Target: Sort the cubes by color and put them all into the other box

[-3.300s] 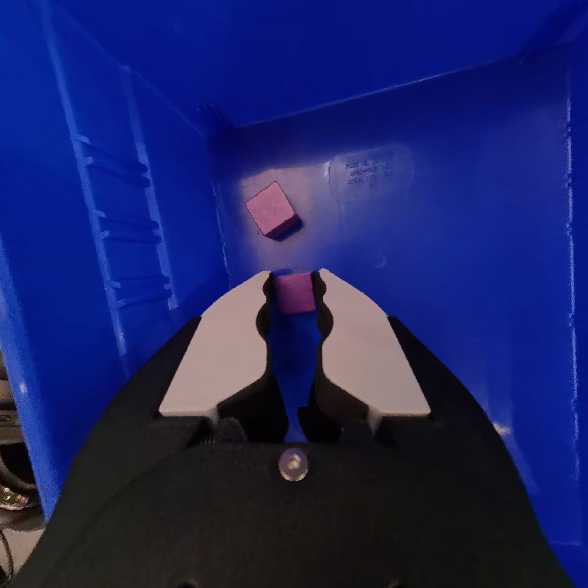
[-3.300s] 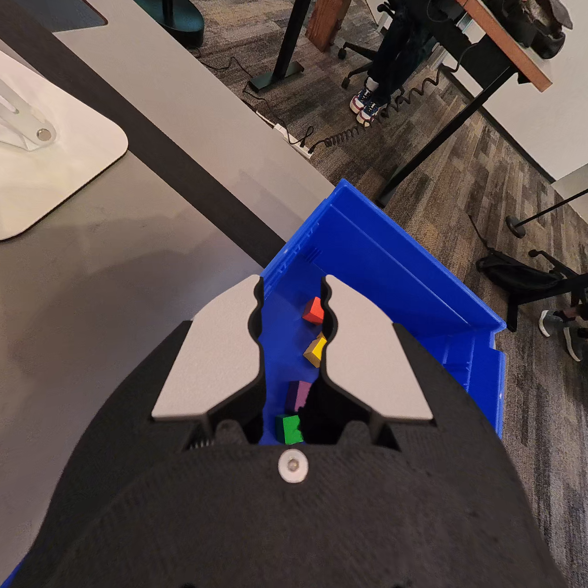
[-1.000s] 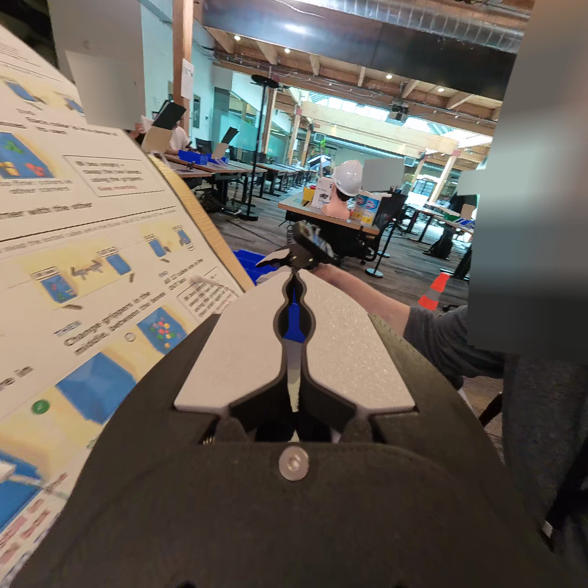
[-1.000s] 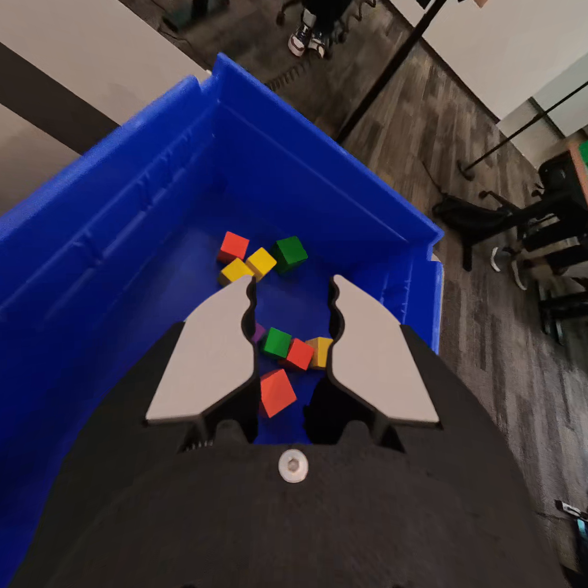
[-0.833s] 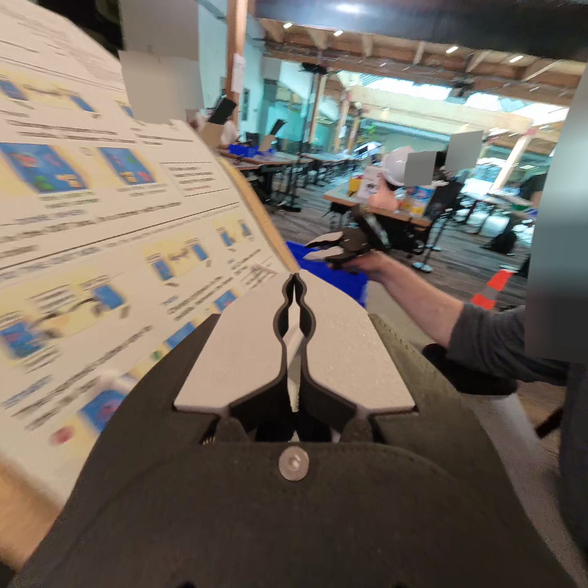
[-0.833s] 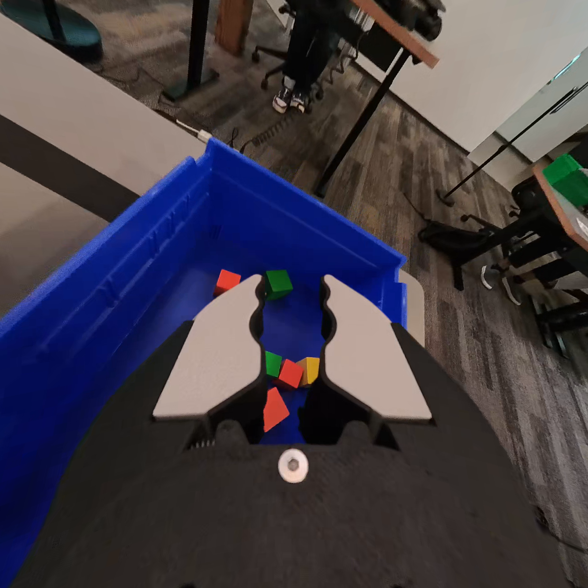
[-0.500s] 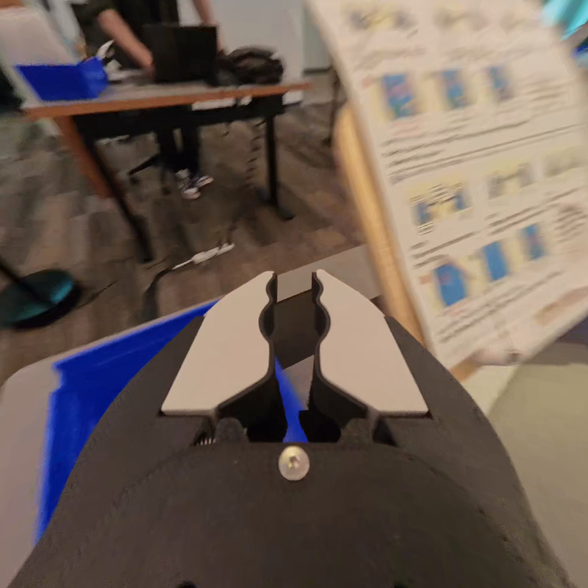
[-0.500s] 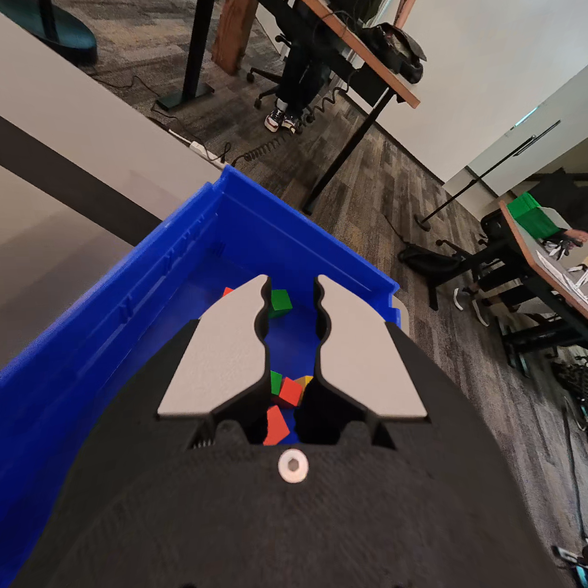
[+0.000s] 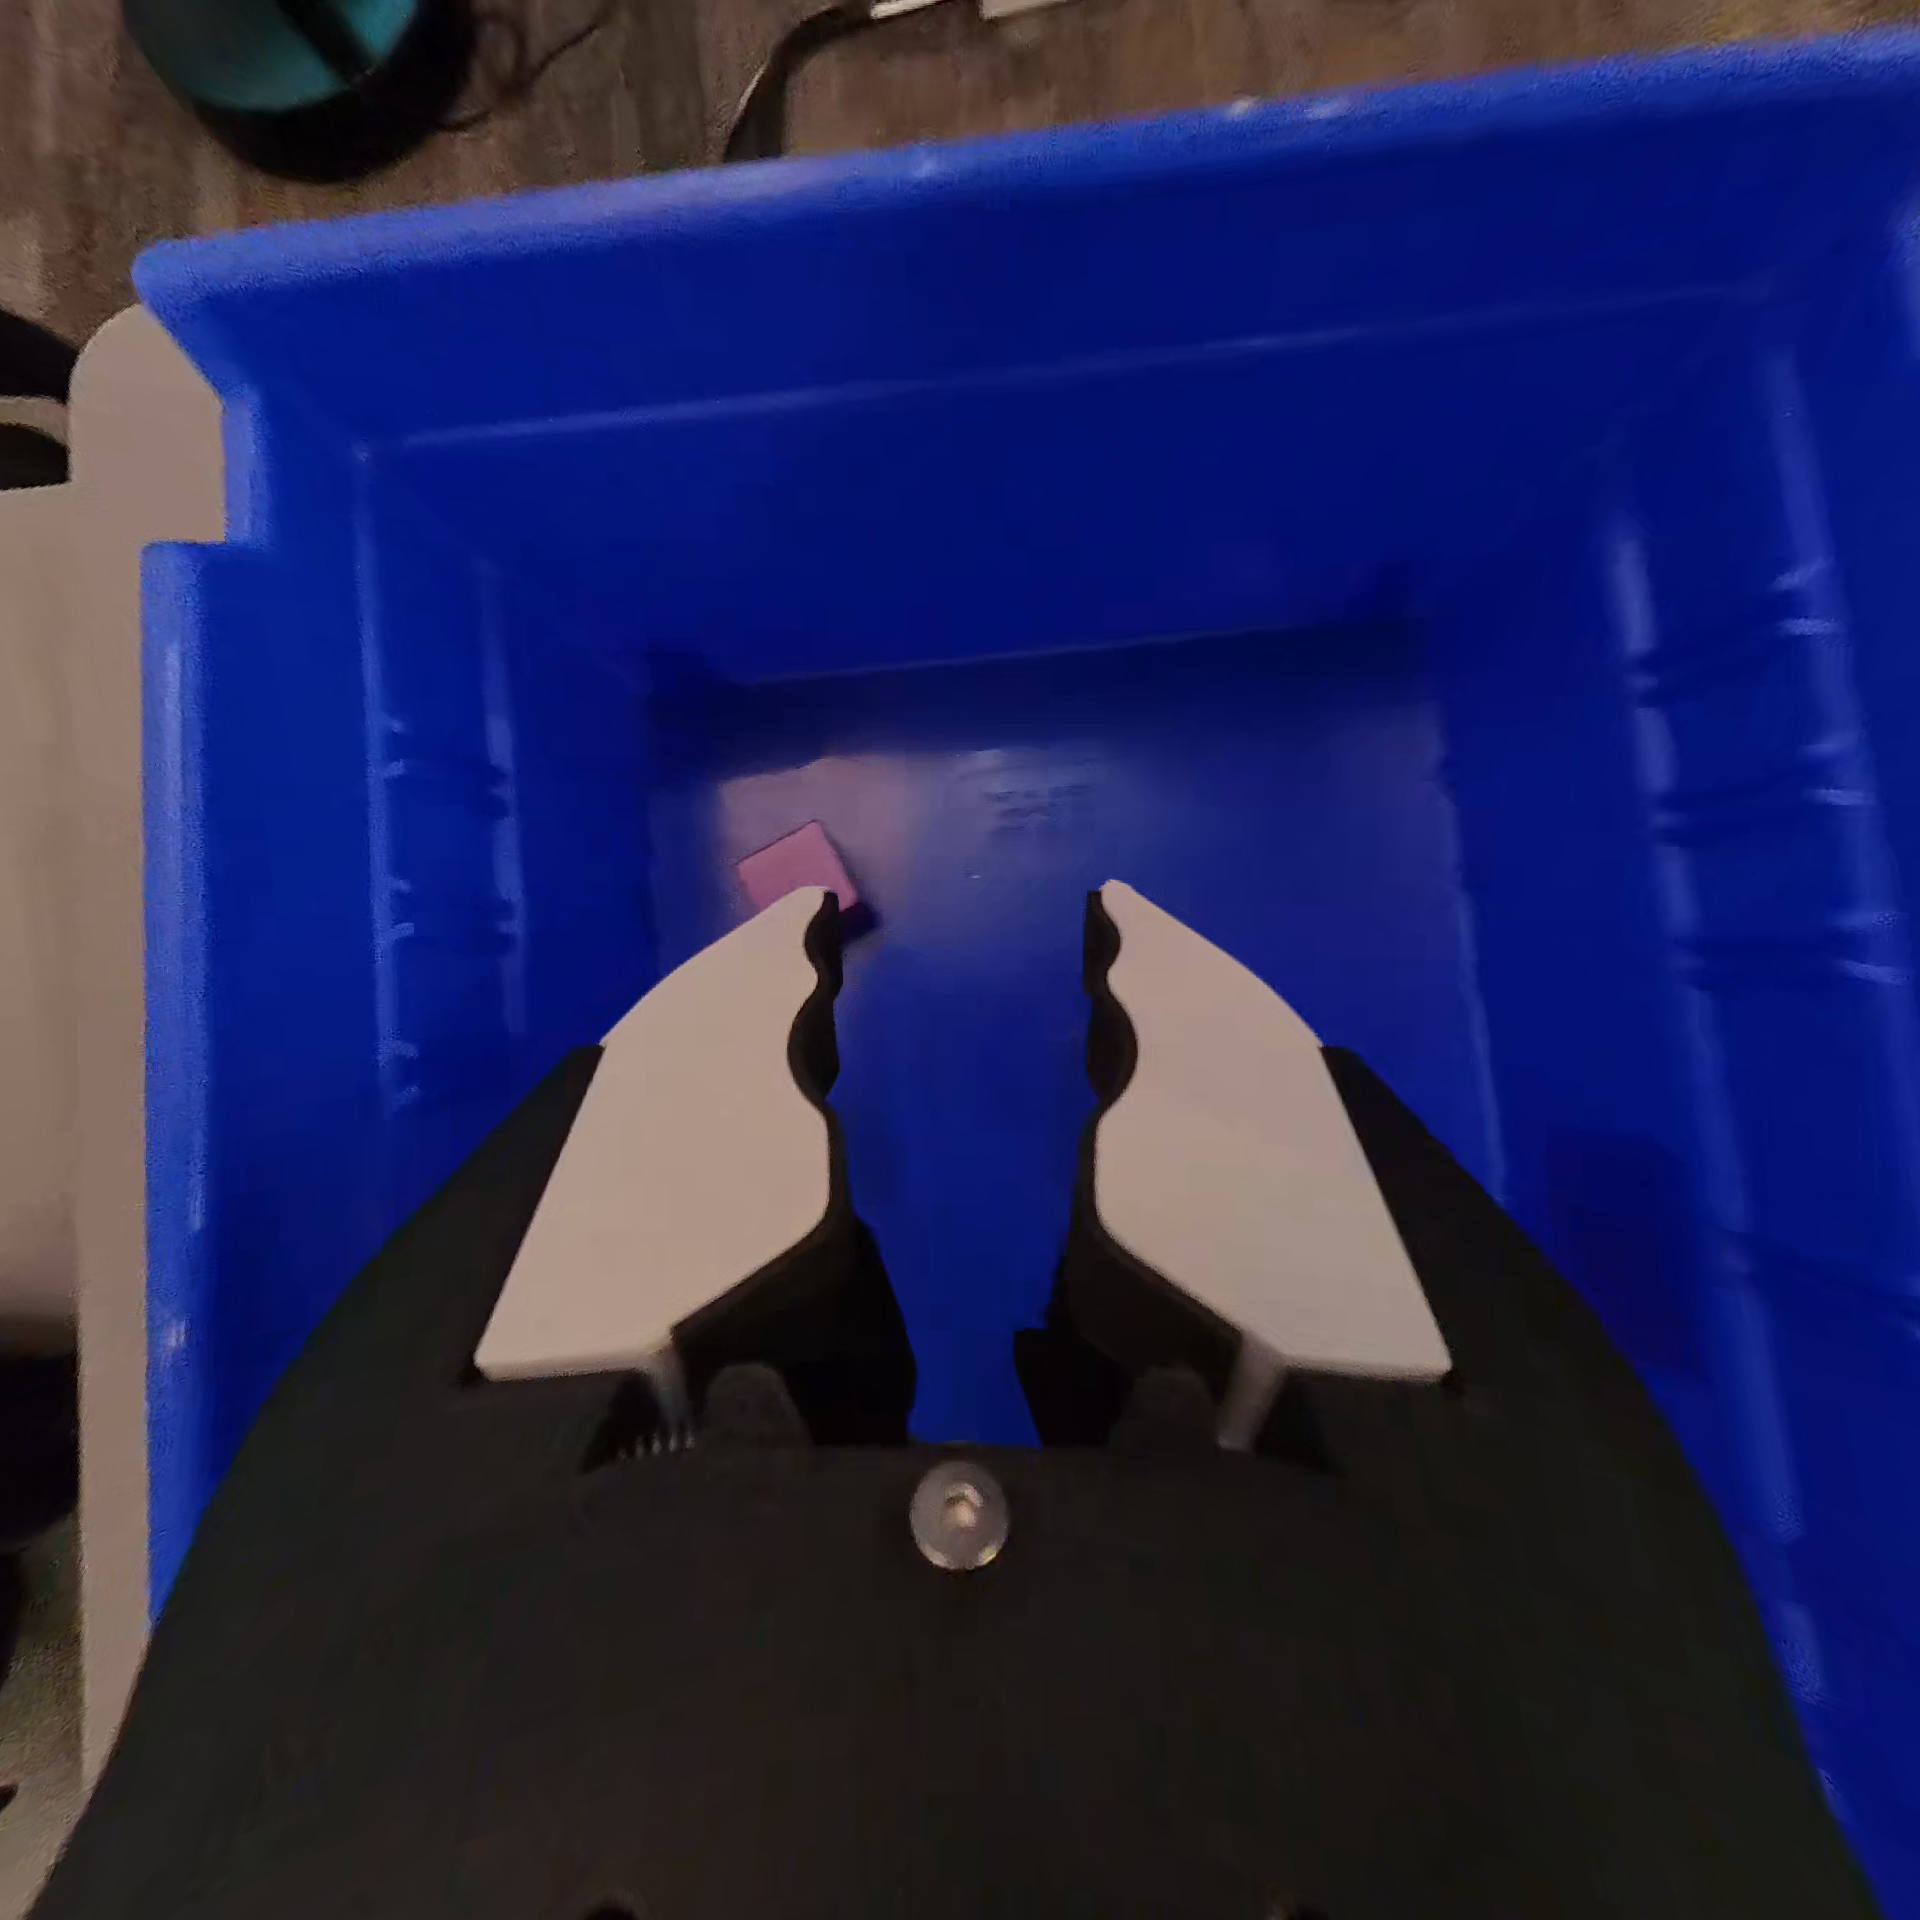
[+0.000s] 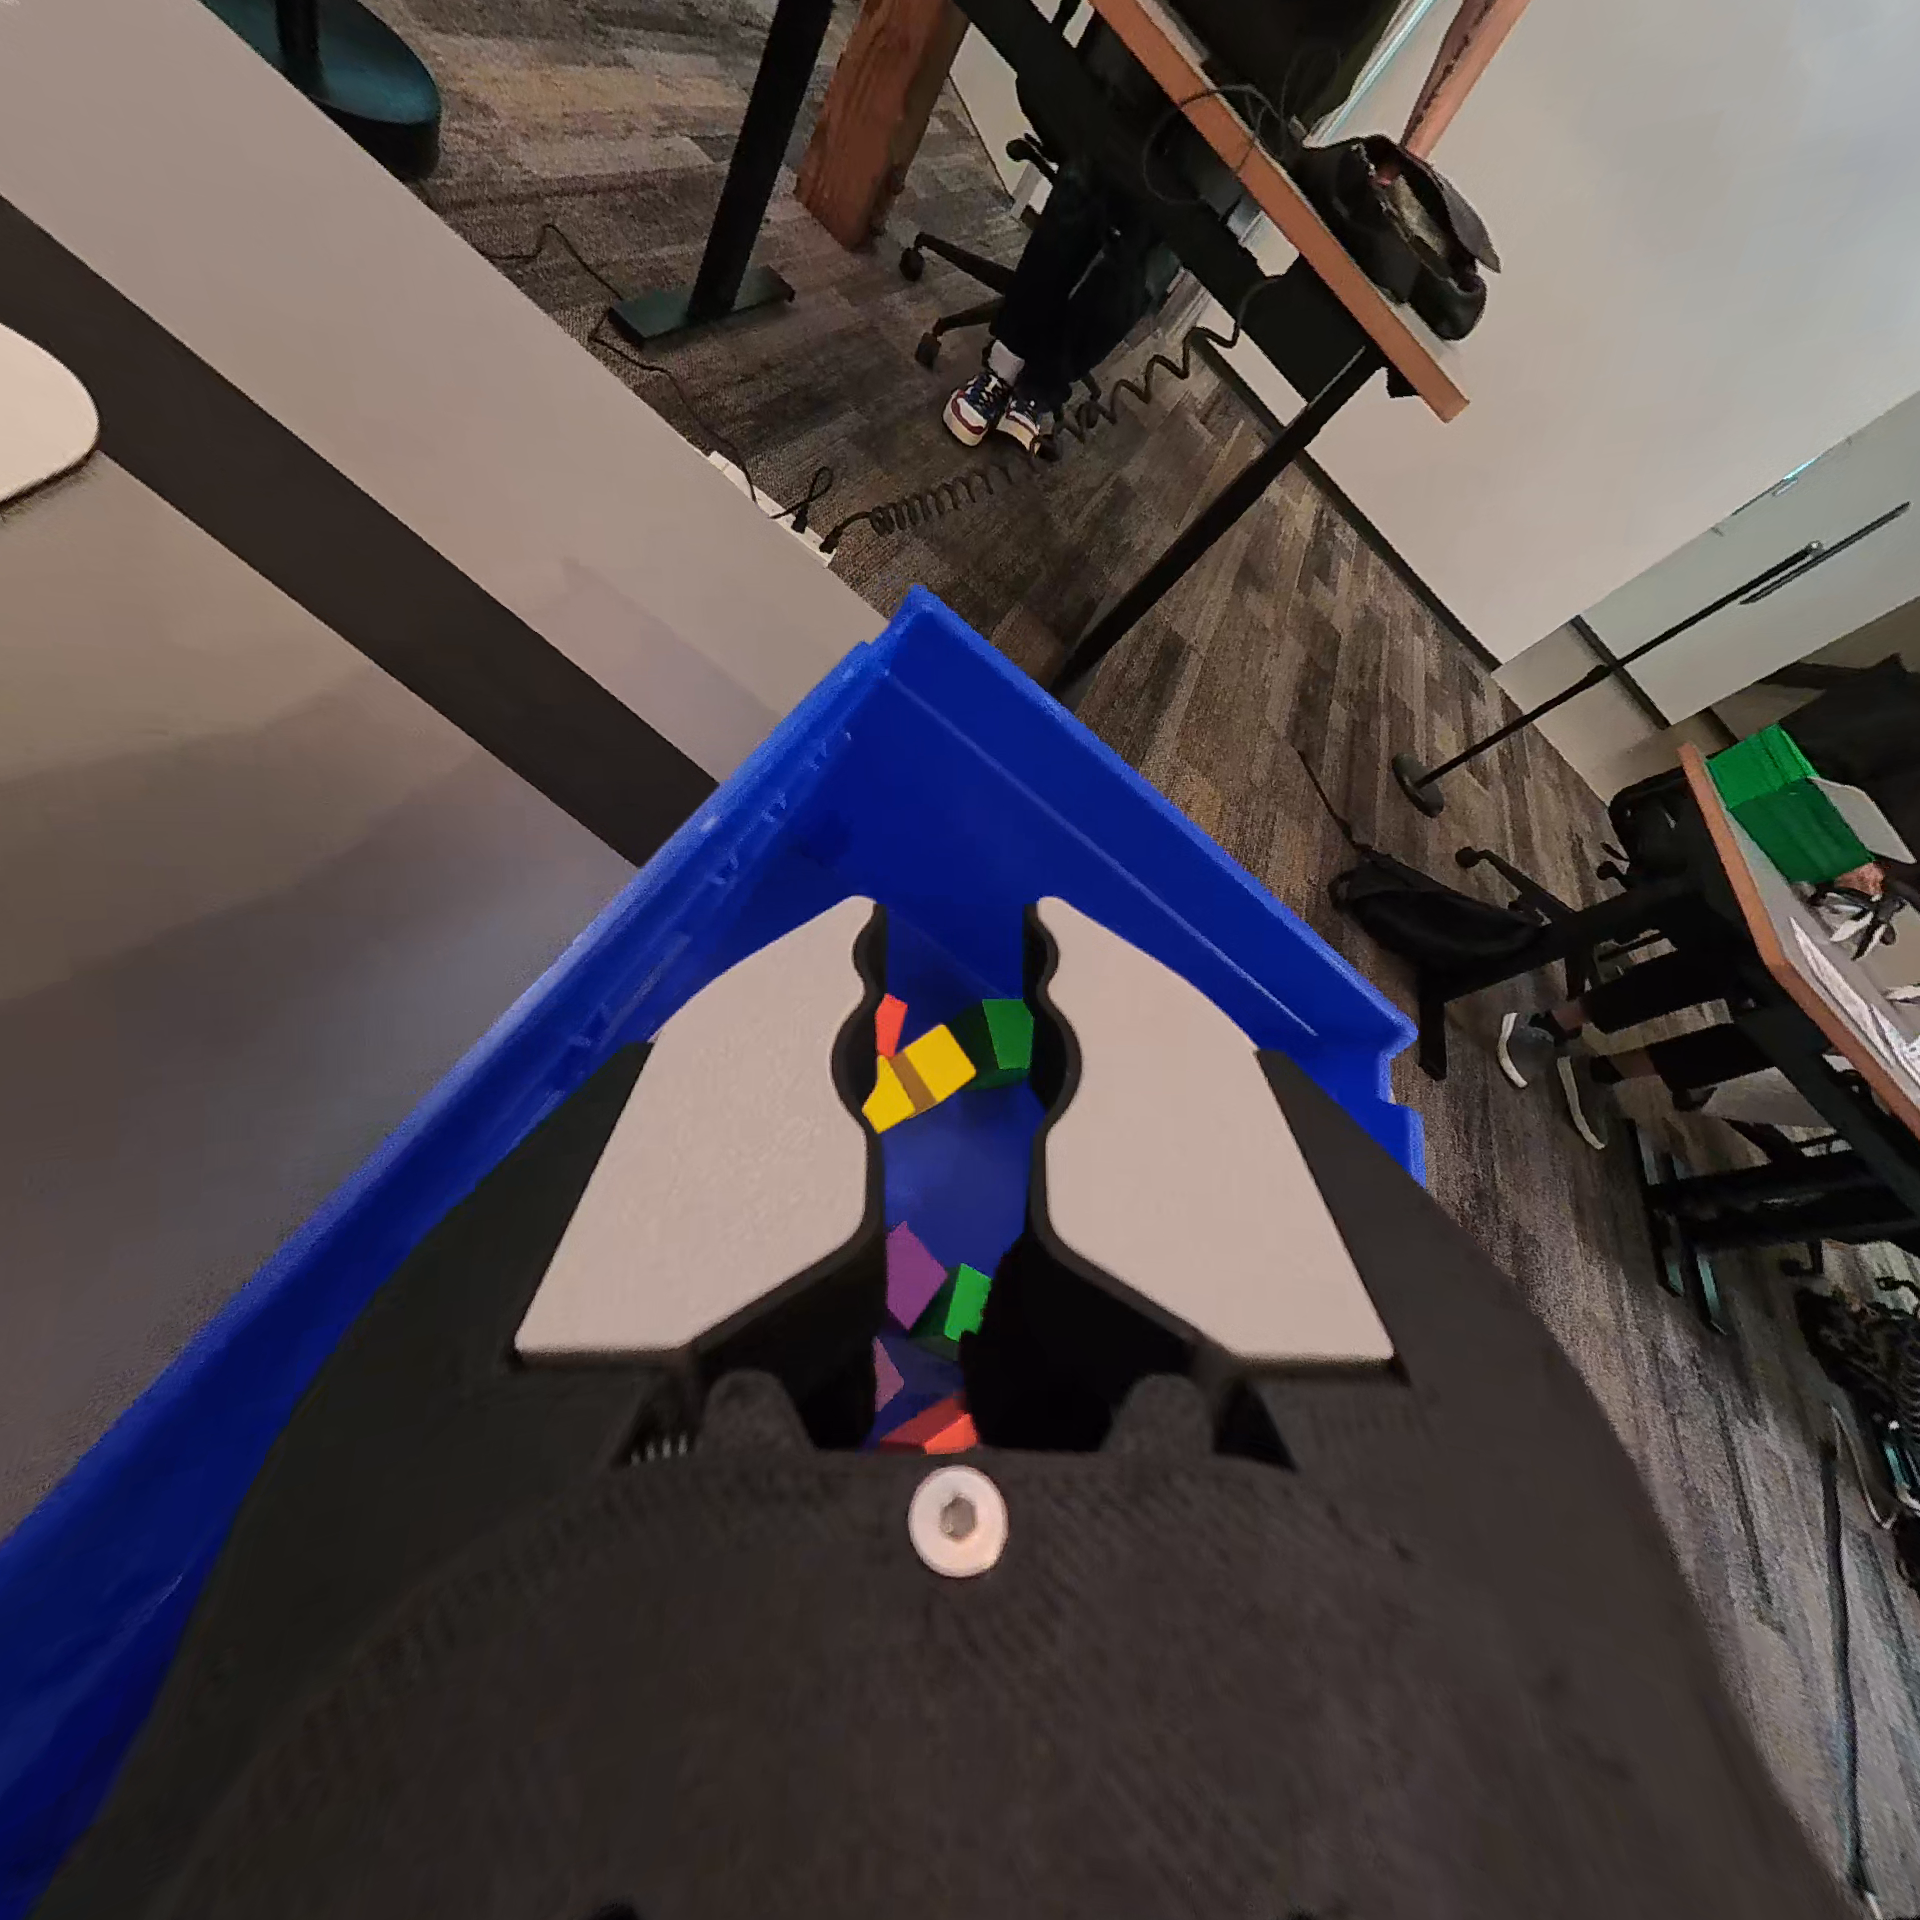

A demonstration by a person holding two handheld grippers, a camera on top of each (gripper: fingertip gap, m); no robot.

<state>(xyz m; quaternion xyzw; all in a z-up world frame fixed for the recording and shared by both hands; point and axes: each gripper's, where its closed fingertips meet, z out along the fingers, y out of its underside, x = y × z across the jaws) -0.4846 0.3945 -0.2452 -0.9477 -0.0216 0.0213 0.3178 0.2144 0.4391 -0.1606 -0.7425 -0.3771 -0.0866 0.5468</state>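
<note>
Left wrist view: the left gripper (image 9: 956, 904), black-bodied with pale grey fingers, hangs over a deep blue plastic box (image 9: 1039, 343) and looks down into it. Its jaws are spread wide with only the blue floor between them — nothing is grasped. One small purple cube (image 9: 793, 868) lies on the box floor near the far left corner, partly covered by the tip of the left finger (image 9: 727, 1039); whether the finger touches it cannot be told, as the cube sits lower down. The box stands on a pale counter (image 9: 114, 727), and dark wood-patterned floor (image 9: 582, 83) shows beyond its far rim.

Right wrist view: the right gripper (image 10: 954, 914) hovers above a second blue plastic box (image 10: 1039, 790) set at the corner of a grey counter (image 10: 260, 727) crossed by a dark band. Its jaws stand part-way apart and clasp nothing — the cubes seen between the fingers lie below, on the box floor. Toward the far end sit a red cube (image 10: 888, 1020), two yellow cubes (image 10: 920, 1075) and a green cube (image 10: 1003, 1034), close together. Nearer the gripper body lie a purple cube (image 10: 912, 1273), another green cube (image 10: 966, 1304) and a red cube (image 10: 940, 1432). Beyond the counter are desks, chairs and a seated person's legs (image 10: 1049, 312).
</note>
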